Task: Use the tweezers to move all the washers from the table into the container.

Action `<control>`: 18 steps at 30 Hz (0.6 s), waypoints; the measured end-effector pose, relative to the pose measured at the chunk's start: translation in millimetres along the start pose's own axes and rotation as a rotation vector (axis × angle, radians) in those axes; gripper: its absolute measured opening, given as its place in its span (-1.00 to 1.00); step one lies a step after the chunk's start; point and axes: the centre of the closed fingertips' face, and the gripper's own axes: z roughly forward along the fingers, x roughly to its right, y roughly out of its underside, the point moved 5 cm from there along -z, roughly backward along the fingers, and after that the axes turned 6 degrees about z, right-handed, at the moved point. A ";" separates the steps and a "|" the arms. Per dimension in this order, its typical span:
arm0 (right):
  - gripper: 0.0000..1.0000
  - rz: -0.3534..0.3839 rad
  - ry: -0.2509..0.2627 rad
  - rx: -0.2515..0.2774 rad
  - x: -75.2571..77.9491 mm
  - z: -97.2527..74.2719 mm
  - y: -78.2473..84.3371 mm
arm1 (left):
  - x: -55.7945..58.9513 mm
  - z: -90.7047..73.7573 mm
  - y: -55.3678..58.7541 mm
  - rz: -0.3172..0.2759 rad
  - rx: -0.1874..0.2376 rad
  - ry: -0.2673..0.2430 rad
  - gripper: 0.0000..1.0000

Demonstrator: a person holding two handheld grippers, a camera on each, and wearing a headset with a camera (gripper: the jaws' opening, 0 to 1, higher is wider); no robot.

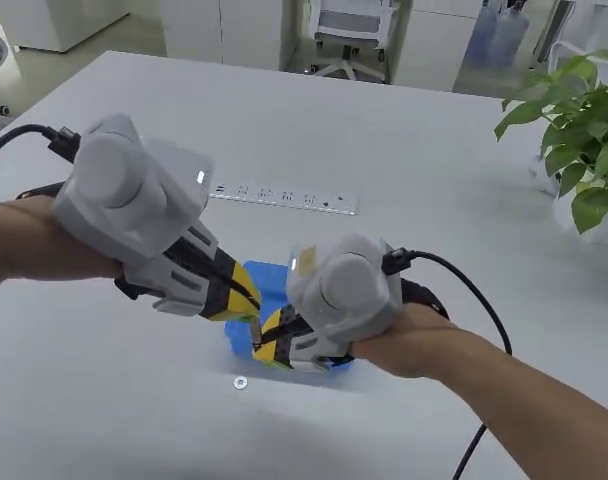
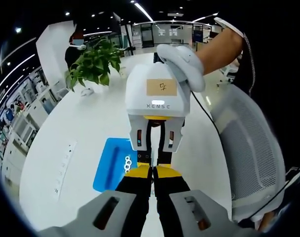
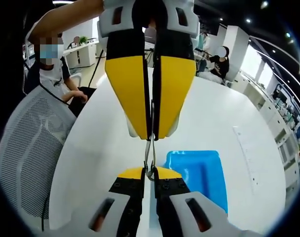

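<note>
White tabletop (image 1: 404,150) ran across the head view, with a power strip (image 1: 284,196) lying on it, a leafy plant (image 1: 582,130) at the right edge and an office chair (image 1: 349,30) beyond. My left gripper (image 1: 249,308) and right gripper (image 1: 264,342) met tip to tip over the blue container (image 1: 272,278), covering most of it. One washer (image 1: 241,382) lay on the tabletop just in front of them.

From the left gripper view, the right gripper (image 2: 153,159) faced me, its white body printed "XENSE" under a tan sticker whose mark I could not read. My own jaws were pressed together. To their left the container (image 2: 110,170) lay open to view, a small cluster of washers (image 2: 127,164) inside.

From the right gripper view, the thin metal tweezers (image 3: 150,148) ran from between the left gripper's (image 3: 150,136) yellow jaws down into my right gripper's (image 3: 149,173) tips. Both pairs were clenched on them. The container (image 3: 199,173) sat just right of the jaws, a mesh chair (image 3: 31,148) to the left, and seated people behind.
</note>
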 end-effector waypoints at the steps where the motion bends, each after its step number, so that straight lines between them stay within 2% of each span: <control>1: -0.83 -0.002 0.003 -0.001 2.4 -0.8 0.0 | -2.6 0.3 -0.5 0.005 -0.002 -0.003 -0.89; 18: -0.82 0.005 0.033 0.002 36.8 -3.2 10.9 | -35.2 13.8 0.6 0.029 -0.001 -0.004 -0.89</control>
